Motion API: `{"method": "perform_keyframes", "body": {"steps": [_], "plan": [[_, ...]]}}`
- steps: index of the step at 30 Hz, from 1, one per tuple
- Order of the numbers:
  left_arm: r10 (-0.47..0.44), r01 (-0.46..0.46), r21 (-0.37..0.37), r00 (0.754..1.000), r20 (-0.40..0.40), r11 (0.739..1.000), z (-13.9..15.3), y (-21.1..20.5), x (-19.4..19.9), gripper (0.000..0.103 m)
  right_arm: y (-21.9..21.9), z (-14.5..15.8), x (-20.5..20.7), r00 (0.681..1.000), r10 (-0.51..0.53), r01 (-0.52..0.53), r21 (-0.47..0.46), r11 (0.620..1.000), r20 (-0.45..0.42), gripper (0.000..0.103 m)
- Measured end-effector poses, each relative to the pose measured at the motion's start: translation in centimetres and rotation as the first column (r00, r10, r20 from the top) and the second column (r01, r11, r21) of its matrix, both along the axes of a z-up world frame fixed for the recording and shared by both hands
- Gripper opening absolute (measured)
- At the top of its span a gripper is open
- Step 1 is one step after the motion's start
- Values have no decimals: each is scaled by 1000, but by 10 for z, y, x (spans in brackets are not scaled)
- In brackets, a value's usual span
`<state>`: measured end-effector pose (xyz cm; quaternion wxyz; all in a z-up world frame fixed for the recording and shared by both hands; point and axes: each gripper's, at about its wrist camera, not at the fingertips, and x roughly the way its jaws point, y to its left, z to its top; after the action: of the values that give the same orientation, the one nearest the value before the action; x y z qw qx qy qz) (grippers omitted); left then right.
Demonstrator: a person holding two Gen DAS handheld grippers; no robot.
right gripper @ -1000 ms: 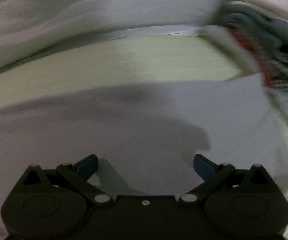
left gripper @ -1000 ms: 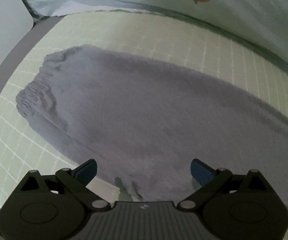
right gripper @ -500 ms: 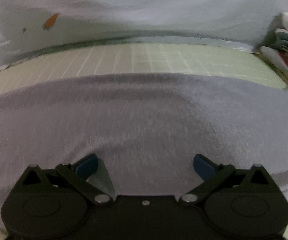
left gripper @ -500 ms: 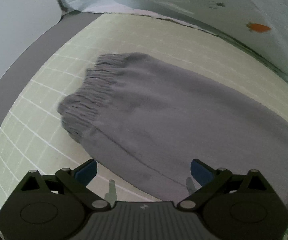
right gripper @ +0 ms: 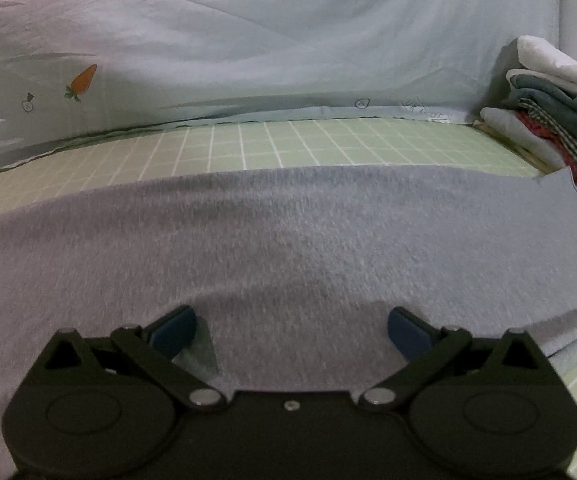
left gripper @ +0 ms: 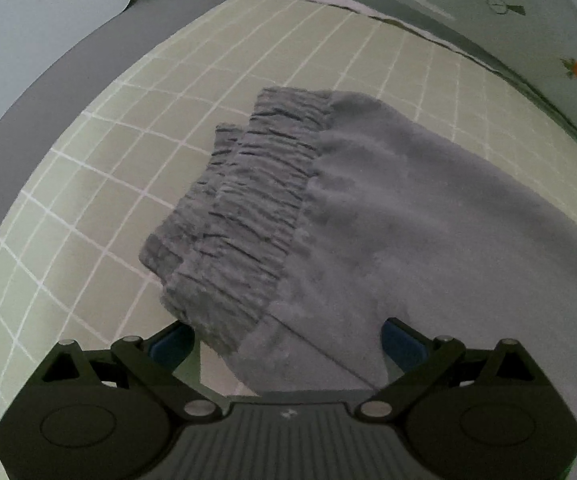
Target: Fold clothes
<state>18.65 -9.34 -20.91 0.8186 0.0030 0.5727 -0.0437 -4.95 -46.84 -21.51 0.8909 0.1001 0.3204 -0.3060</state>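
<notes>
Grey garment (left gripper: pixel 388 216) flat on green grid mat (left gripper: pixel 88 200), frame centre, ribbed band upper left | left gripper (left gripper: pixel 286 340) spread wide, empty | right gripper (right gripper: pixel 292 328) wide, over cloth | folded pile (right gripper: pixel 556 120) right edge

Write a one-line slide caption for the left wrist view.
Open left tongs poised over the ribbed waistband of grey trousers laid on a green grid mat.

Dim, soft indoor light, no glare. Strong fisheye bending, black corners. Faint shadow under both jaws; fabric between the right jaws slightly blurred.
</notes>
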Motion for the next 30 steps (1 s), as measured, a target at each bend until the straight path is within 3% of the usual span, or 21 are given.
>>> {"method": "perform_keyframes", "body": {"steps": [7,10,13,15,17,24,28,30], "plan": [[3,-5,35,998,60,999,-3,-8,0,99,-1,-1,2,1000,1,-1,1,1000,-1,103],[22,-25,36,996,81,999,-1,-7,-1,94,-1,-1,1,1000,0,0,0,1000,1,103],[6,-9,31,992,123,999,5,-7,-4,67,0,-1,0,1000,2,-2,0,1000,3,103],[3,-4,6,992,129,1000,9,-7,-5,41,-1,-1,0,1000,3,-3,0,1000,5,103],[2,1,-23,992,129,1000,12,-6,-5,32,-1,-1,0,1000,3,-3,1,1000,7,103],[-151,157,-8,960,235,988,49,-47,-25,23,-1,-1,0,1000,3,-3,2,1000,9,103],[-240,247,11,925,295,969,70,-71,-36,22,-1,-1,0,1000,3,-3,2,1000,10,103],[-323,337,12,893,314,942,74,-92,-49,22,-1,-1,0,1000,3,-3,2,1000,11,103]]}}
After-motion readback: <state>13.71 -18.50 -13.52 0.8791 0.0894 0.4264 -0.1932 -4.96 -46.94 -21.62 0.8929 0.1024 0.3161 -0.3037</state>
